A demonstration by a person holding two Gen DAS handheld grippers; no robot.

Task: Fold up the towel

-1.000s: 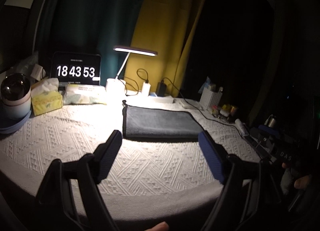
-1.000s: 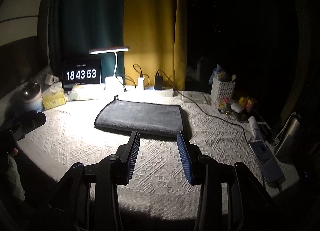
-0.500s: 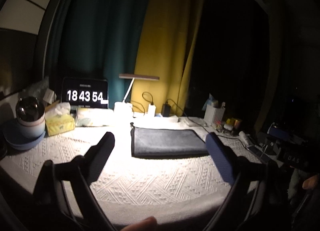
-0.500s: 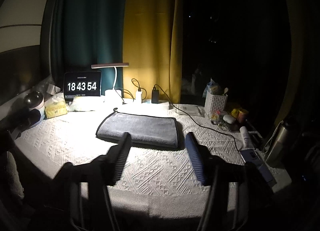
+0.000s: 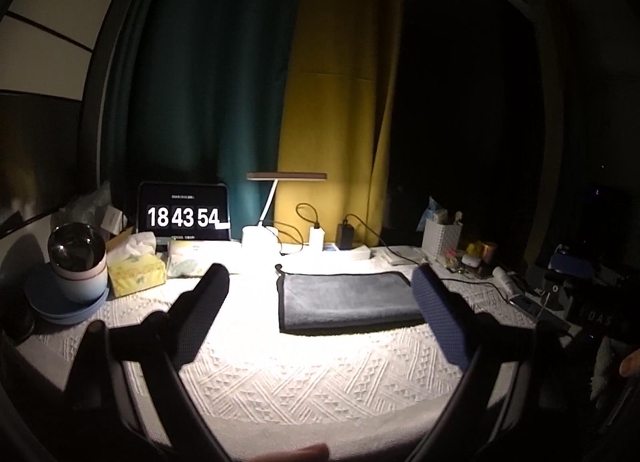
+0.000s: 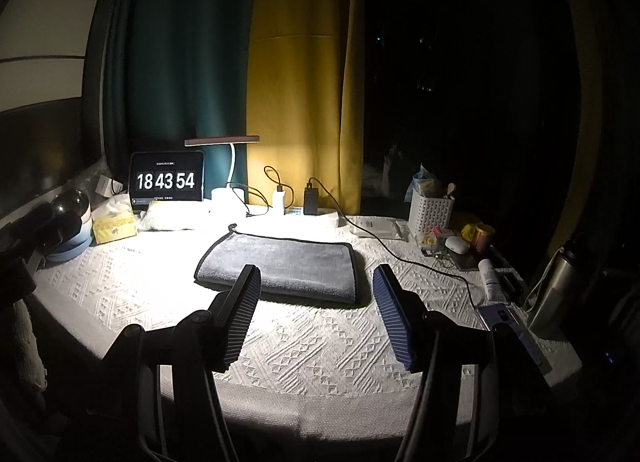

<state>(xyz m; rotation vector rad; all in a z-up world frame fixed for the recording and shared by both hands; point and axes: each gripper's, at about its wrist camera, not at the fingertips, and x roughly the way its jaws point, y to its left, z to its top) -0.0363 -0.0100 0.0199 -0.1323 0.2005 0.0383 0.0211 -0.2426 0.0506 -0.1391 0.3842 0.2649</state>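
Note:
A grey towel (image 5: 346, 300) lies folded into a flat rectangle on the white textured tablecloth (image 5: 304, 374), under the desk lamp; it also shows in the right wrist view (image 6: 280, 268). My left gripper (image 5: 320, 302) is open and empty, held above the near part of the table, short of the towel. My right gripper (image 6: 316, 290) is open and empty, held back from the towel's near edge. Neither touches the towel.
A desk lamp (image 5: 286, 178), a clock display (image 5: 183, 214), tissue boxes (image 5: 136, 266), a bowl and cup (image 5: 76, 274) stand at the back left. Chargers and cables (image 6: 420, 262), a white basket (image 6: 432, 212), small items and a steel bottle (image 6: 554, 290) crowd the right.
Both grippers have pulled back and up from the towel. The right gripper's jaws have opened wider. The towel has not moved.

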